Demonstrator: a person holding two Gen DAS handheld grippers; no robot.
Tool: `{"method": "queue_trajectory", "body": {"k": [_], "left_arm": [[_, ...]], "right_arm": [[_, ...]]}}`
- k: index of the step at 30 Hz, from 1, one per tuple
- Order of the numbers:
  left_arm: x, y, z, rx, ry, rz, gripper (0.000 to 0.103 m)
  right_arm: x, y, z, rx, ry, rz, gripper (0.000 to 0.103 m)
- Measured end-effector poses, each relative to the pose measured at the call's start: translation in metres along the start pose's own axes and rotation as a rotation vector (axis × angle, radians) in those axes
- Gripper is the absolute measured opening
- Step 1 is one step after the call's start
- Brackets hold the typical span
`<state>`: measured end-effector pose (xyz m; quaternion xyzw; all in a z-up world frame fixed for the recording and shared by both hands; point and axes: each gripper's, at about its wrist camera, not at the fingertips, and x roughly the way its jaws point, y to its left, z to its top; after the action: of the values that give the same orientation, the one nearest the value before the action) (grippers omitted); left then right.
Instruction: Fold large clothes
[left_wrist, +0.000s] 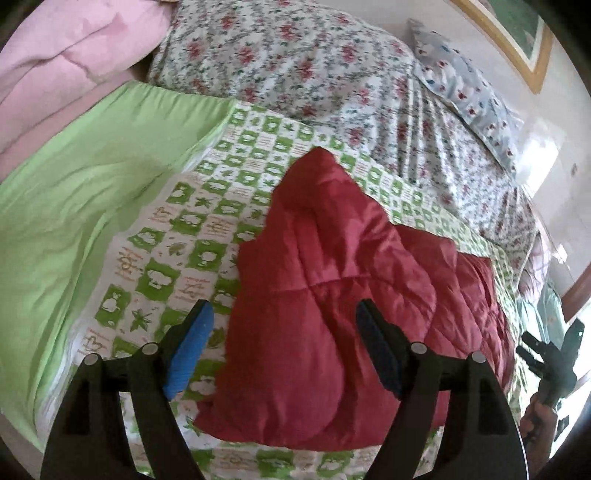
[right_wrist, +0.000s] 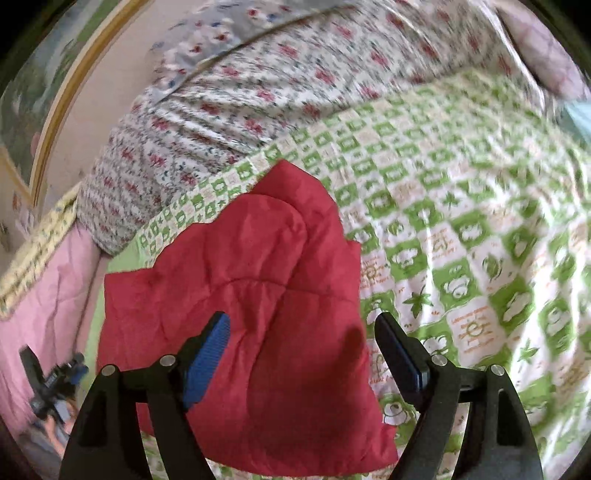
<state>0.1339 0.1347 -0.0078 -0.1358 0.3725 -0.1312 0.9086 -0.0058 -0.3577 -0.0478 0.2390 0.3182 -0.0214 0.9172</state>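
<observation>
Below, red quilted garment (left_wrist: 332, 280) on green-checked bedspread (left_wrist: 177, 221), beneath both released, empty tongs: left gripper (left_wrist: 284, 332), right gripper (right_wrist: 303, 343).

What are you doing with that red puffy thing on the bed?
A person is folding a red quilted jacket on a bed covered by a green-and-white patterned sheet. They hold a two-finger gripper in each hand. Right now the left gripper and the right gripper are both open above the jacket, gripping nothing. The jacket lies bunched in a folded heap on the sheet, with a floral quilt beyond it.
</observation>
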Motion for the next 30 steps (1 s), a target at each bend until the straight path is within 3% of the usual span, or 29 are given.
{"method": "queue_trajectory", "body": {"k": [6,19,26,30], "left_arm": [[-0.004,-0.034,-0.009,0.1,0.008,-0.015,0.079],[0.012,-0.103,-0.035,0.306,0.073,-0.083,0.079],[0.054,-0.121,-0.041,0.406,0.105,0.031,0.08],[0.075,-0.117,-0.022,0.365,0.124,0.074,0.081]], "right_arm": [[-0.003,0.046,-0.008,-0.168,-0.017,-0.024,0.083],[0.034,0.119,-0.043,-0.388,0.085,0.04,0.083],[0.082,0.135,-0.045,-0.488,0.151,-0.042,0.083],[0.1,0.133,-0.029,-0.471,0.17,-0.082,0.083]]}}
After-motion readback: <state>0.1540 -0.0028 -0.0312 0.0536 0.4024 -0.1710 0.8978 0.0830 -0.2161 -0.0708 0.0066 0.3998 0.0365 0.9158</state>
